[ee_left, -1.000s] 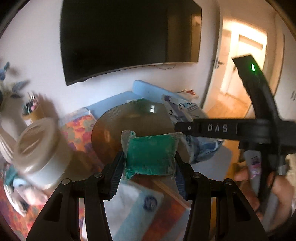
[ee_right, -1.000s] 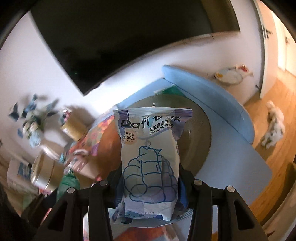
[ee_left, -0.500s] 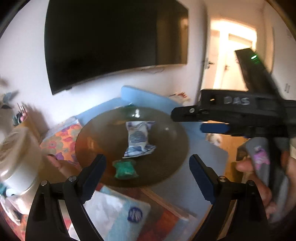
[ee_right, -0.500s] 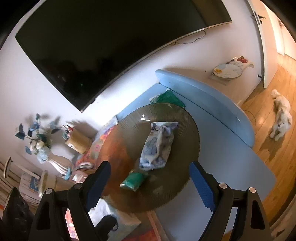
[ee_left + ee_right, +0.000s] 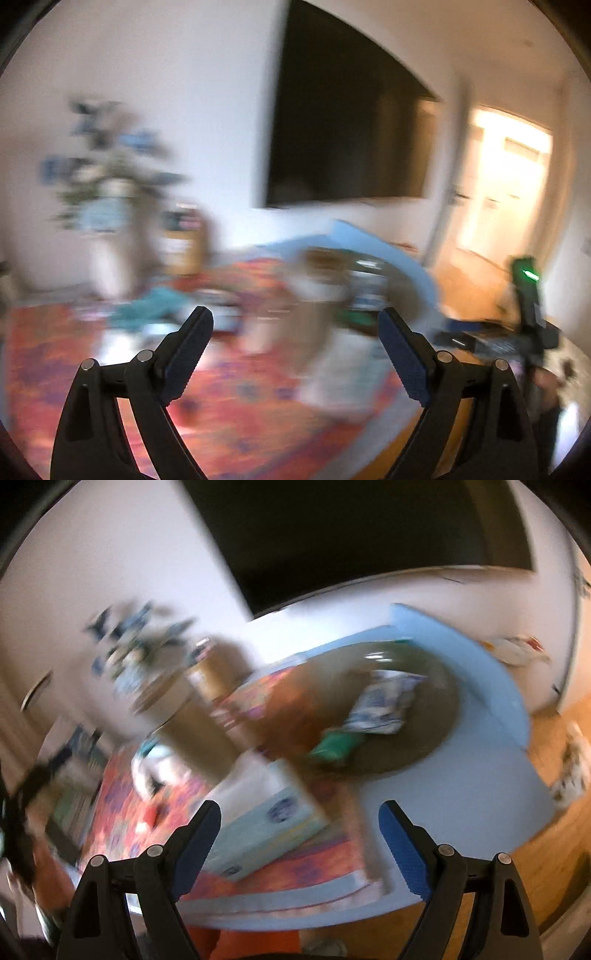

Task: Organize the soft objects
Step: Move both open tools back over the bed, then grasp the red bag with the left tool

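Left wrist view: the left gripper [image 5: 295,334] is hanging spread wide and empty over the orange patterned mat [image 5: 229,413], with open room ahead; half a second ago it was facing the round brown woven tray [image 5: 402,284], which now lies blurred ahead to its right.

Right wrist view: the right gripper [image 5: 299,825] is gaping empty. Ahead and rightward, the green soft pouch [image 5: 334,744] and white-blue wipes packet [image 5: 384,705] are probably touching on the tray [image 5: 436,723], as before.

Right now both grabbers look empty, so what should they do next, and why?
Probably reach the left gripper toward the blurry teal soft thing on the patterned mat. Both grippers are open, and two packets already lie on the round dish.
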Action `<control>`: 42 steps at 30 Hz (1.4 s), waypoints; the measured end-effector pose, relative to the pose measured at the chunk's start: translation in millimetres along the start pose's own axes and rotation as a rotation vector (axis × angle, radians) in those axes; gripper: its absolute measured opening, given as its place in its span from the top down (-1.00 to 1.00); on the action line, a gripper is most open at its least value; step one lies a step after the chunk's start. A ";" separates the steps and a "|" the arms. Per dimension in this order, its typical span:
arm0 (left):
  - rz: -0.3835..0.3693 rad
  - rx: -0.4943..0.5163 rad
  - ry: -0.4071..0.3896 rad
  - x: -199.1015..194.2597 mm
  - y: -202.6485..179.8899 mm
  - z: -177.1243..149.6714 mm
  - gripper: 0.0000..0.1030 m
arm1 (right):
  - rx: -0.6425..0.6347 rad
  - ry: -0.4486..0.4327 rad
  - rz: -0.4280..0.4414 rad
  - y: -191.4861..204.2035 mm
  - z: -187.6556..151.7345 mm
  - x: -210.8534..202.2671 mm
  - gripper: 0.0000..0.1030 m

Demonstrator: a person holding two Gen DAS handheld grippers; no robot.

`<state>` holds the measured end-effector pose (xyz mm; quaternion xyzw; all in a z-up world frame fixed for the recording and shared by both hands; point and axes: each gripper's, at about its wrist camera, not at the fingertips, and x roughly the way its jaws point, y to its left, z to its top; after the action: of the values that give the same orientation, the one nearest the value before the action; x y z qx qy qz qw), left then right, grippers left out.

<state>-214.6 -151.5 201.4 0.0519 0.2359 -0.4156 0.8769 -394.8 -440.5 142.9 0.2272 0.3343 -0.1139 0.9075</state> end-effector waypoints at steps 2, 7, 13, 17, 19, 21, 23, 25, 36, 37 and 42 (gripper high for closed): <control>0.144 -0.023 0.003 -11.9 31.6 3.2 -0.75 | -0.078 0.018 0.018 31.7 -2.3 7.2 -0.68; 0.356 -0.124 0.012 -48.4 107.5 6.1 -0.75 | -0.244 0.039 0.091 115.0 -6.5 30.4 -0.68; 0.395 -0.152 0.028 -66.5 146.1 -9.0 -0.75 | -0.333 0.121 0.126 189.6 -16.4 87.8 -0.67; 0.339 -0.180 0.067 -51.9 166.8 -23.2 -0.75 | -0.352 0.173 0.117 223.7 -22.7 129.3 -0.67; 0.310 -0.187 0.096 -36.6 170.8 -35.2 -0.75 | -0.351 0.188 0.112 232.3 -22.5 144.8 -0.67; 0.296 -0.174 0.151 -15.8 169.7 -49.6 -0.75 | -0.338 0.194 0.106 237.8 -21.0 158.8 -0.67; 0.249 -0.181 0.222 12.1 167.2 -71.6 -0.75 | -0.317 0.206 0.091 238.0 -18.9 170.8 -0.67; 0.202 -0.189 0.271 32.4 162.4 -90.4 -0.75 | -0.283 0.205 0.059 234.7 -14.1 183.1 -0.67; 0.133 -0.178 0.423 110.4 132.3 -134.5 -0.73 | -0.446 0.142 -0.168 260.4 23.9 233.8 -0.70; 0.142 -0.177 0.427 112.5 132.4 -134.9 -0.65 | -0.466 0.147 -0.169 263.9 24.6 239.5 -0.70; 0.152 -0.184 0.456 126.3 134.0 -142.6 -0.18 | -0.550 0.188 -0.196 271.5 22.8 272.1 -0.70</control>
<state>-97.9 -112.5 3.7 0.0820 0.4598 -0.3028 0.8308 -80.5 -230.2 70.4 -0.0507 0.4553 -0.0845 0.8849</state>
